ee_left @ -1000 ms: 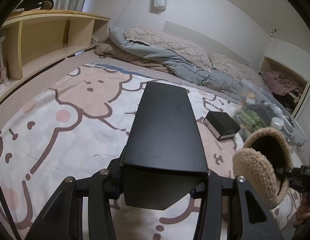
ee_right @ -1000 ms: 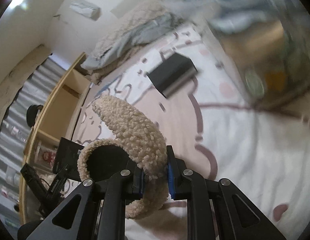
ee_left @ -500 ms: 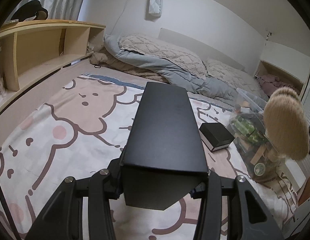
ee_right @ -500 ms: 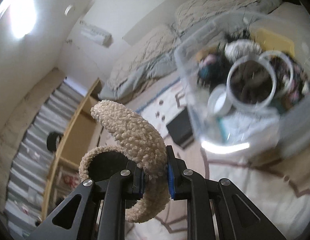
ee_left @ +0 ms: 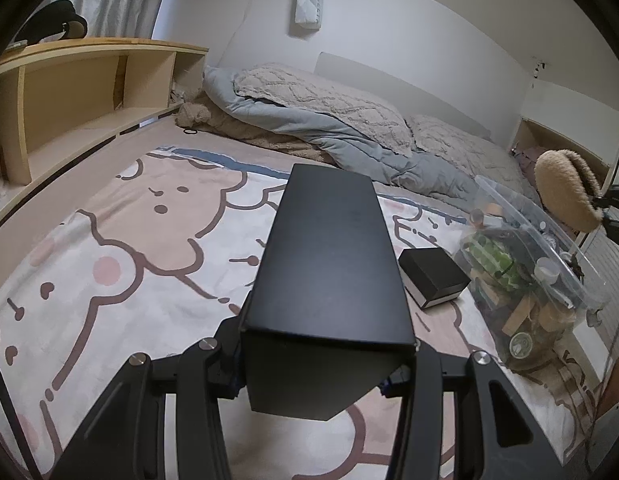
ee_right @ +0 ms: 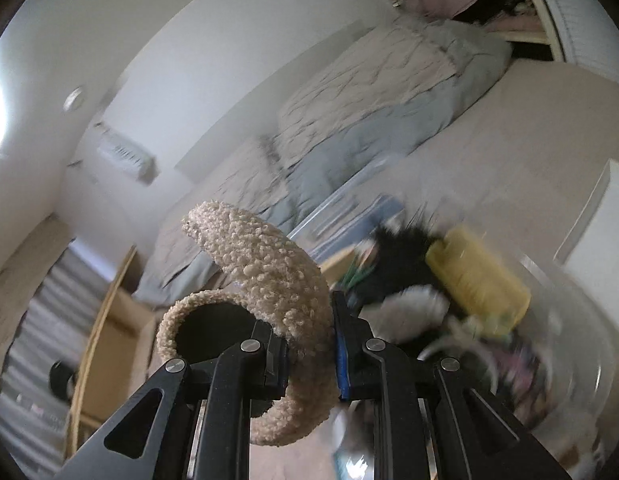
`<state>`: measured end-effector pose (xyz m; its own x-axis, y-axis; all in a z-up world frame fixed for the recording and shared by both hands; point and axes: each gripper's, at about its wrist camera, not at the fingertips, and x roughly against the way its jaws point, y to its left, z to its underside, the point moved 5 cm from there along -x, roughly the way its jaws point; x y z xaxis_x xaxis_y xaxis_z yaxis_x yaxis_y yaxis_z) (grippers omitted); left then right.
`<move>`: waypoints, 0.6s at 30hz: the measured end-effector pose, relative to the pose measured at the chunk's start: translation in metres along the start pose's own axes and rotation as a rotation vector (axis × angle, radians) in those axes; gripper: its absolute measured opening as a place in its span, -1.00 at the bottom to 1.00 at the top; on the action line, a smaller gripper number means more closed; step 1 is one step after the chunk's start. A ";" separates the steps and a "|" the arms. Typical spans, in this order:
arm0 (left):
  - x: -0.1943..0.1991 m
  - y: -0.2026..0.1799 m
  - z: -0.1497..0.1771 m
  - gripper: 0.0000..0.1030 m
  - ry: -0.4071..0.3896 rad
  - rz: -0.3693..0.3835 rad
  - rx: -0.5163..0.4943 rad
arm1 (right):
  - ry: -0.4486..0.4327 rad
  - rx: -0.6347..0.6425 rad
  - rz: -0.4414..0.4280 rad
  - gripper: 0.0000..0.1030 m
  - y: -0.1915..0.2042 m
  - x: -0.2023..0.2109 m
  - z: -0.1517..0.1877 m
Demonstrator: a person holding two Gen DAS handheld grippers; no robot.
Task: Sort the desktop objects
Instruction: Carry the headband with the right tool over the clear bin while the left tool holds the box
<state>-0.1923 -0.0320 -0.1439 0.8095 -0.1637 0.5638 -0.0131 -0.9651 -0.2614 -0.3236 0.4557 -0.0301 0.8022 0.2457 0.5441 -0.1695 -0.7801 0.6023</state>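
Jaws come first: your right gripper (ee_right: 309, 344) has its jaws clamped on a fuzzy tan headband (ee_right: 269, 280), with the soft band squeezed between the two pads, so it sits firm. Your left gripper (ee_left: 321, 376) has its jaws clamped on the near end of a long black box (ee_left: 329, 264), and the box sticks out straight ahead over the bed. Look a little further out. In the left wrist view the headband hangs in the air just above the clear plastic bin (ee_left: 549, 240), which stands on the bear blanket (ee_left: 129, 248) at the right side. In the right wrist view the bin is blurry, but you can make out a yellow roll (ee_right: 477, 284) and something black and furry (ee_right: 401, 256) inside it. So the bin already has lots of small things in it, and that part of the sorting looks done. The headband is not in yet; I think you only need to bring it lower and let go. The long box in your left jaws has no home yet either. A small black box (ee_left: 433, 276) lies on the blanket just beside the bin, and it looks like it is waiting to be sorted too. Further back are the rumpled duvet (ee_left: 309, 128) and the wooden shelf (ee_left: 89, 76).
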 end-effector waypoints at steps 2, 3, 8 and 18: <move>-0.002 -0.004 -0.004 -0.09 0.005 0.023 0.003 | -0.015 -0.008 0.037 -0.63 -0.008 -0.011 -0.013; -0.003 -0.006 -0.008 -0.09 0.006 0.031 -0.001 | -0.022 -0.011 0.056 -0.63 -0.012 -0.017 -0.020; -0.011 -0.025 -0.027 -0.09 0.008 0.079 -0.023 | -0.042 -0.050 0.122 -0.63 -0.030 -0.038 -0.039; -0.034 -0.065 -0.053 -0.09 0.017 0.151 -0.074 | 0.053 -0.051 0.248 -0.63 -0.052 -0.083 -0.059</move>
<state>-0.2504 0.0257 -0.1044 0.7852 -0.3106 0.5357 -0.1775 -0.9417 -0.2858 -0.4153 0.5098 -0.0724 0.7014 0.0815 0.7081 -0.3871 -0.7906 0.4744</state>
